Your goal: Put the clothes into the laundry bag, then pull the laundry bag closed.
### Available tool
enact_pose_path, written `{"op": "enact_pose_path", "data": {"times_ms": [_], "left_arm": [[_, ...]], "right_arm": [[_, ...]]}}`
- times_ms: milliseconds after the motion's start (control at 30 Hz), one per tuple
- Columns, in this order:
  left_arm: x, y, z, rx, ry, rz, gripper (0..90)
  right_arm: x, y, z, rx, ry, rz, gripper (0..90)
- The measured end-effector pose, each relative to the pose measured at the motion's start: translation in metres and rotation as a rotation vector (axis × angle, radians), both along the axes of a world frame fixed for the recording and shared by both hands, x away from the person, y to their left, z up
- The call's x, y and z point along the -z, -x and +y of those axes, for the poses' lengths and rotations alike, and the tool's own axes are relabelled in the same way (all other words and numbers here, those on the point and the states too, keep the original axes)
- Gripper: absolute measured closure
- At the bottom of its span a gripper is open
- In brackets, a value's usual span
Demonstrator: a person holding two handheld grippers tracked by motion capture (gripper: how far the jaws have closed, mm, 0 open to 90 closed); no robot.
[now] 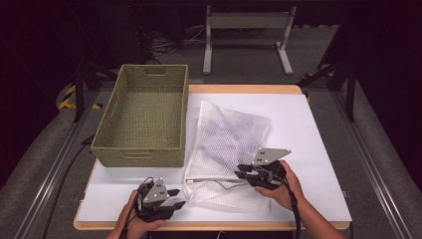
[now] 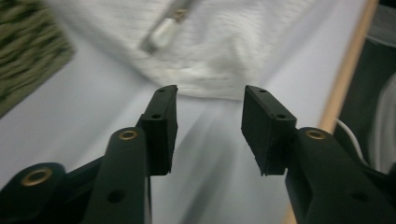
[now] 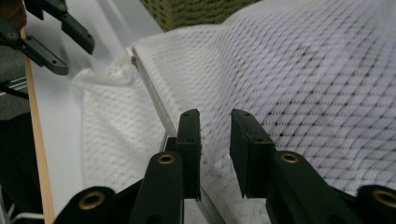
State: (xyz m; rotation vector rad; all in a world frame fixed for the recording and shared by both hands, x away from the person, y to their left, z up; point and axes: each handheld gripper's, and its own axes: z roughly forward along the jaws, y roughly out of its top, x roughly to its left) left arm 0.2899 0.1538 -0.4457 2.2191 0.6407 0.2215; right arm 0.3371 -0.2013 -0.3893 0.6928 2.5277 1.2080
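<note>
A white mesh laundry bag (image 1: 226, 144) lies flat on the white table top, with something darker showing faintly through it. Its zipper (image 1: 209, 180) runs along the near end. My right gripper (image 1: 239, 172) rests at the bag's near right part. In the right gripper view its jaws (image 3: 215, 116) stand a little apart over the mesh (image 3: 303, 70), beside the zipper strip (image 3: 149, 93), and do not pinch it. My left gripper (image 1: 178, 197) sits at the front left, just short of the bag's corner (image 2: 219, 51). It is open (image 2: 210, 93) with nothing between its jaws.
A woven green basket (image 1: 144, 149) stands empty at the table's back left, close to the bag's left edge. The table's wooden front rim (image 1: 209, 225) runs just under both hands. A metal frame (image 1: 246, 22) stands on the floor beyond the table.
</note>
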Motion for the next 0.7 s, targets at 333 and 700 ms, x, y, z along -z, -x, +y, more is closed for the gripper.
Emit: {"op": "enact_pose_path", "data": {"times_ms": [333,700], "left_arm": [[0.002,-0.022,0.007,-0.051,0.136,0.098,40.6],[0.01,-0.027,-0.019,-0.044,0.01,0.07,37.7]], "right_arm": [[-0.005,0.01,0.041,-0.081,-0.016,-0.085,81.2],[0.007,0.015,0.106,-0.237,0.07,-0.127,80.8]]}}
